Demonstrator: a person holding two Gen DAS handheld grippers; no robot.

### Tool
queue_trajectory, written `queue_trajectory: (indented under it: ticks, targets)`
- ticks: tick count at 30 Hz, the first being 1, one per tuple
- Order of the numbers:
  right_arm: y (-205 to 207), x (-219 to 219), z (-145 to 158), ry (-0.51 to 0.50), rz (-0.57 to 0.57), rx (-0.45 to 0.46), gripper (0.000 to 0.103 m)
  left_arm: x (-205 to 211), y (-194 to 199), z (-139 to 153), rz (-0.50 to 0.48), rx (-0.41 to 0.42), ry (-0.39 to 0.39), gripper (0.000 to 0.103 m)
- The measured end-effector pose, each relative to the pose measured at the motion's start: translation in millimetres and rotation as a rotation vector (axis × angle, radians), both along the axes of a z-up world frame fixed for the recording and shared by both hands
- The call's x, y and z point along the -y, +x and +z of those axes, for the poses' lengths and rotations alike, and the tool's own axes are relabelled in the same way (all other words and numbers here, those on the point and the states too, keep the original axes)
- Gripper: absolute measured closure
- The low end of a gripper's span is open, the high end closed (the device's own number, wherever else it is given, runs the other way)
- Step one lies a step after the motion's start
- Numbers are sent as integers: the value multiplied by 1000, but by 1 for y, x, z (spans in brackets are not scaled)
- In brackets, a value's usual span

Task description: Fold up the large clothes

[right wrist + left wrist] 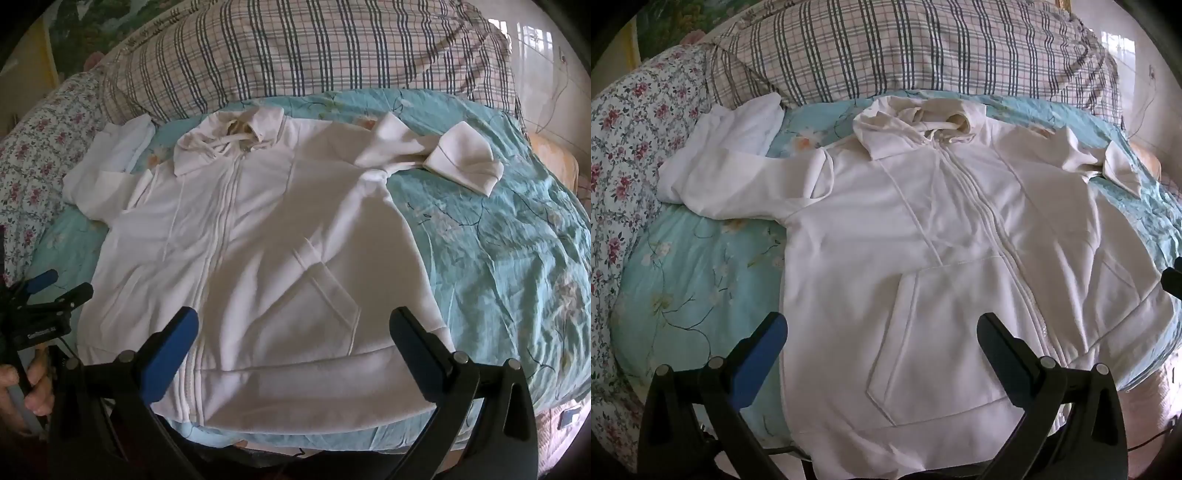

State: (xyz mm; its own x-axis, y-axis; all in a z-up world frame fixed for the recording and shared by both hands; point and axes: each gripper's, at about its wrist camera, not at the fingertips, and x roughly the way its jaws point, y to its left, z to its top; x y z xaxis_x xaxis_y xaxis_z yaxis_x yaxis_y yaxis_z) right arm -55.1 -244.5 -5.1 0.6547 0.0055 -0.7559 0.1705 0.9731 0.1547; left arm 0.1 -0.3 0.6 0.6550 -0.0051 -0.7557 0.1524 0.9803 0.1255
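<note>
A white zip-up hoodie (923, 229) (258, 229) lies face up and spread out on a turquoise flowered bedspread (694, 273) (498, 240), hood toward the pillows. Its left sleeve (738, 181) is bunched at the far left; its right sleeve (436, 151) bends across the far right. My left gripper (882, 328) hangs open above the hem over the left pocket, nothing between its fingers. My right gripper (295, 325) is open above the hem over the right pocket, also holding nothing. The left gripper (62, 284) also shows at the left edge of the right wrist view, held by a hand (33, 391).
A large plaid pillow (905, 51) (303, 51) lies along the head of the bed. A floral quilt (624, 155) (37, 147) runs down the left side. The bed's front edge (280, 443) is just under the grippers. A pale wall (1145, 92) stands at the far right.
</note>
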Motion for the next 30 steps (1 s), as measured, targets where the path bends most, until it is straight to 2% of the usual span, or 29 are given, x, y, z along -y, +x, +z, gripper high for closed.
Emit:
queue_trajectory:
  ticks: [13, 22, 24, 30]
  targets:
    - [13, -2, 6, -5, 13, -9, 0, 2, 7, 0, -6, -6, 3, 0]
    - [12, 0, 2, -19, 21, 32, 0, 7, 12, 0, -2, 0, 2, 0]
    - [12, 0, 4, -41, 21, 82, 0, 8, 12, -1, -2, 1, 3, 0]
    - [15, 1, 4, -50, 27, 49, 0, 9, 14, -1, -3, 5, -3, 0]
